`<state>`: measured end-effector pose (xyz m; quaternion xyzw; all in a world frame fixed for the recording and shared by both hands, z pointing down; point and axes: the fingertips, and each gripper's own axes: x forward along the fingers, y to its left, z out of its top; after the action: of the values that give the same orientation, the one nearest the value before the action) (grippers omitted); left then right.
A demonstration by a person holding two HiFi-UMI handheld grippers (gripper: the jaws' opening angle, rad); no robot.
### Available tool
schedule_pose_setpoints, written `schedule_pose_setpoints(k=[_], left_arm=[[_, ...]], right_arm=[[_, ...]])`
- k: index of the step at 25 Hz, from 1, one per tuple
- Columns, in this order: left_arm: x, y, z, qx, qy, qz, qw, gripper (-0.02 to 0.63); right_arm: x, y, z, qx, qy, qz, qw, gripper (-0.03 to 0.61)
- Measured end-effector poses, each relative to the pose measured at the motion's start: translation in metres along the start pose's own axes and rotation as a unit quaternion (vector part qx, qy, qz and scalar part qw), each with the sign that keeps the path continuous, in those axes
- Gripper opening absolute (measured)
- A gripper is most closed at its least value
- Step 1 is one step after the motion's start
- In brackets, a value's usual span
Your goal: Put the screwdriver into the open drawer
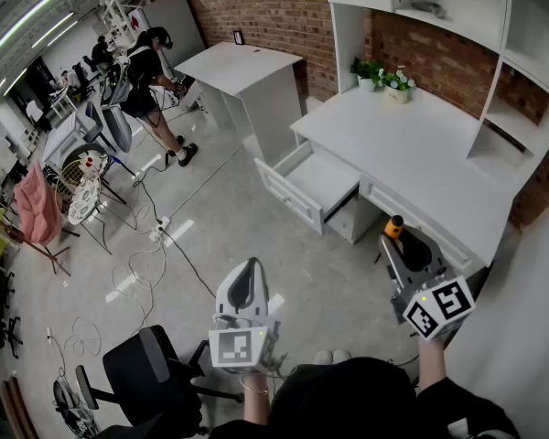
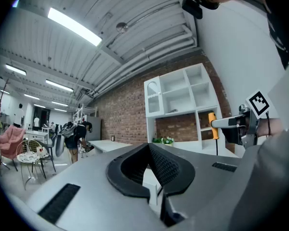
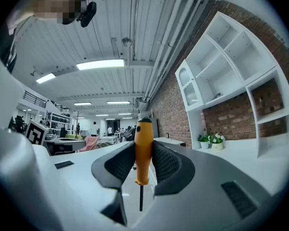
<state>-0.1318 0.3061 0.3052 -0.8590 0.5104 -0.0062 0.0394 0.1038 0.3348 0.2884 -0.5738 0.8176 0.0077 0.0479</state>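
Because I want the thin dark metal tip to hang free, my grey right tongs (image 3: 143,160) are squeezed tight on the fat orange handle of the screwdriver (image 3: 143,146). It stands straight up with the tip pointing down. I think the thick handle is the safest part to hold, as it should not slip out.

My grey left tongs (image 2: 149,150) are closed with nothing in them. I hold them low and to the left, away from the right ones, so they do not get in the way. I do not think this job needs them.

The white box-shaped drawer (image 1: 322,179) is pulled out of the long white desk (image 1: 412,144), so there is room to drop something in from above. It looks bare inside. It sits far and to the left of the screwdriver, well apart from it, so the screwdriver is not in yet. Next I should carry it over the drawer, go low, and let go gently so it does not bounce.
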Motion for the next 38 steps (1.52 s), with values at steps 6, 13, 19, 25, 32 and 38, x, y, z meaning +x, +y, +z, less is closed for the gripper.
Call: schedule_pose_setpoints(k=[6, 13, 19, 25, 32, 38], left_arm=[[0.002, 0.001, 0.000, 0.000, 0.001, -0.001, 1.0000, 0.008], [0.016, -0.005, -0.005, -0.003, 0.007, 0.000, 1.0000, 0.008], [0.028, -0.013, -0.010, -0.004, 0.013, 0.003, 0.9999, 0.008], [0.034, -0.012, -0.020, -0.014, 0.026, 0.018, 0.9994, 0.008], [0.062, 0.000, -0.028, -0.011, 0.040, 0.027, 0.9988, 0.008], [0.105, 0.016, -0.035, -0.013, 0.038, 0.014, 0.9991, 0.009]], right_arm=[[0.003, 0.000, 0.000, -0.002, 0.000, 0.001, 1.000, 0.109], [0.010, -0.018, -0.004, 0.002, 0.004, -0.002, 1.000, 0.110], [0.017, -0.028, -0.006, 0.003, 0.004, 0.004, 1.000, 0.110], [0.034, -0.038, -0.013, 0.002, 0.010, 0.012, 1.000, 0.109], [0.064, -0.053, -0.022, 0.011, 0.019, 0.022, 1.000, 0.110], [0.101, -0.069, -0.029, 0.011, 0.022, 0.016, 1.000, 0.110]])
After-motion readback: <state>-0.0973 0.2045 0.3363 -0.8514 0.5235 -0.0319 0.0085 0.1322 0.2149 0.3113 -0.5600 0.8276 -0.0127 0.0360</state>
